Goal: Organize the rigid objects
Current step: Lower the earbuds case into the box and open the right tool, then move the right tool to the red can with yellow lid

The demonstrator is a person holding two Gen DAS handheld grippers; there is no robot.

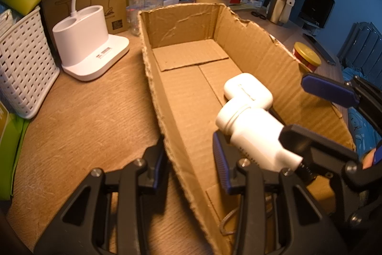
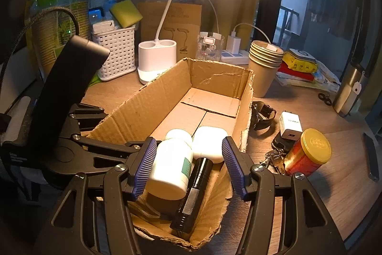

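Left tongs [image 1: 189, 167] pinching box wall [image 1: 167, 133], steadying cardboard box [image 2: 214, 78]. Right tongs [image 2: 188, 165] half open, empty, above white bottle [image 2: 170, 167] in box. Next: fetch red tin [image 2: 306, 153] beside box.

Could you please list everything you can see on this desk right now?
Open brown cardboard box: one, brown, desk centre.
White plastic pill bottle: one, white, lying inside box.
White rounded earbud case: one, white, inside box beside bottle.
Black cylindrical flashlight: one, black, inside box.
Cylindrical tin with gold lid: one, red, right of box.
Paper cups: stack, tan, behind box.
Left hand-held gripper: one, black, astride box wall.
Right hand-held gripper: one, black, open over bottle.
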